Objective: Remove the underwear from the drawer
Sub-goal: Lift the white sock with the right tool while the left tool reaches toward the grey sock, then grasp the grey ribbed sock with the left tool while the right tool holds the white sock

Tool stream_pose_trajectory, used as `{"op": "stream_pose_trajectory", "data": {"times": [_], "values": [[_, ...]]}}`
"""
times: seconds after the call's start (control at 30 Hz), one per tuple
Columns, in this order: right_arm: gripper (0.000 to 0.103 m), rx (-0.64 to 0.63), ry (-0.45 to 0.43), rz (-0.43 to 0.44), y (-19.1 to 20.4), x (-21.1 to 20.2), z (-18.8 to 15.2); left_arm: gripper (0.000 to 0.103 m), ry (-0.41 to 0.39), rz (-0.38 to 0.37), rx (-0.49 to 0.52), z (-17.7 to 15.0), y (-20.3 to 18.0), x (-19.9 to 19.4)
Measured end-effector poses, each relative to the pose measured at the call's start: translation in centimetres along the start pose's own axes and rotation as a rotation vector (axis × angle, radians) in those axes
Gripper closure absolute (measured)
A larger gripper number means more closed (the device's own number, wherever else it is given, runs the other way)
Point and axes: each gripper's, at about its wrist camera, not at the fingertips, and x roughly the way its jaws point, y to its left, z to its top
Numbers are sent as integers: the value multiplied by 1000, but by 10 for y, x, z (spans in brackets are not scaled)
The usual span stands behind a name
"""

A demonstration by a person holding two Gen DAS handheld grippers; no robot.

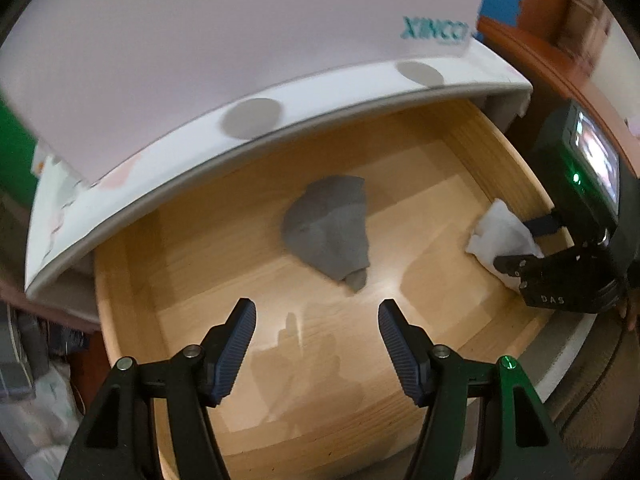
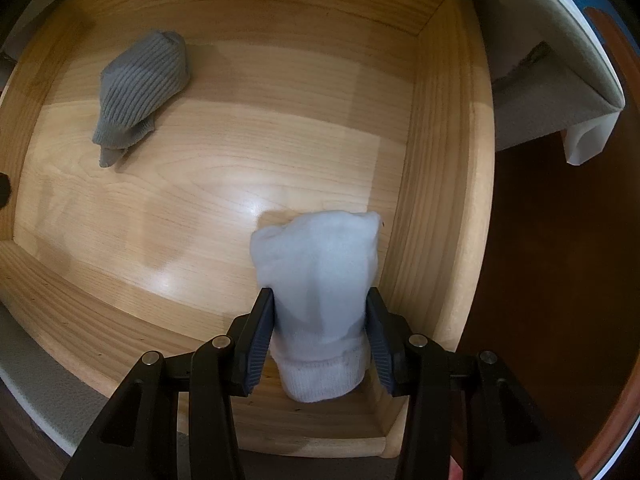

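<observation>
The right claw points straight down into the open wooden drawer, its pads clenched on either side of the rolled white garment, which sits in the drawer's corner, hard by the side wall. From here I'd lift it straight up, keeping the squeeze steady so the soft roll doesn't slip, and clear the wall before swinging out. The left claw hangs released and empty above the drawer floor, with the grey garment lying just ahead of its fingertips; it wants lowering squarely over that bundle before closing.
</observation>
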Motion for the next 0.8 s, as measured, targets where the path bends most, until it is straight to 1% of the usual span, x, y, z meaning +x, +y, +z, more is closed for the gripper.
{"op": "stream_pose_trajectory", "data": {"times": [0.07,0.17,0.27,0.47,0.63,0.8], "values": [[61,0,-2,3,0,0,-1,38,12,-3,25,4,-4,5],[62,-1,-4,4,-1,-1,-2,38,30,-30,52,11,-8,12],[62,-3,-5,4,6,-1,1,38,47,-36,111,20,-16,19],[62,-3,-8,9,6,-1,2,38,40,-72,181,33,-20,24],[62,-1,-8,11,7,0,4,38,66,-72,264,37,-28,38],[62,3,-9,13,5,-3,2,38,66,-73,300,45,-32,51]]}}
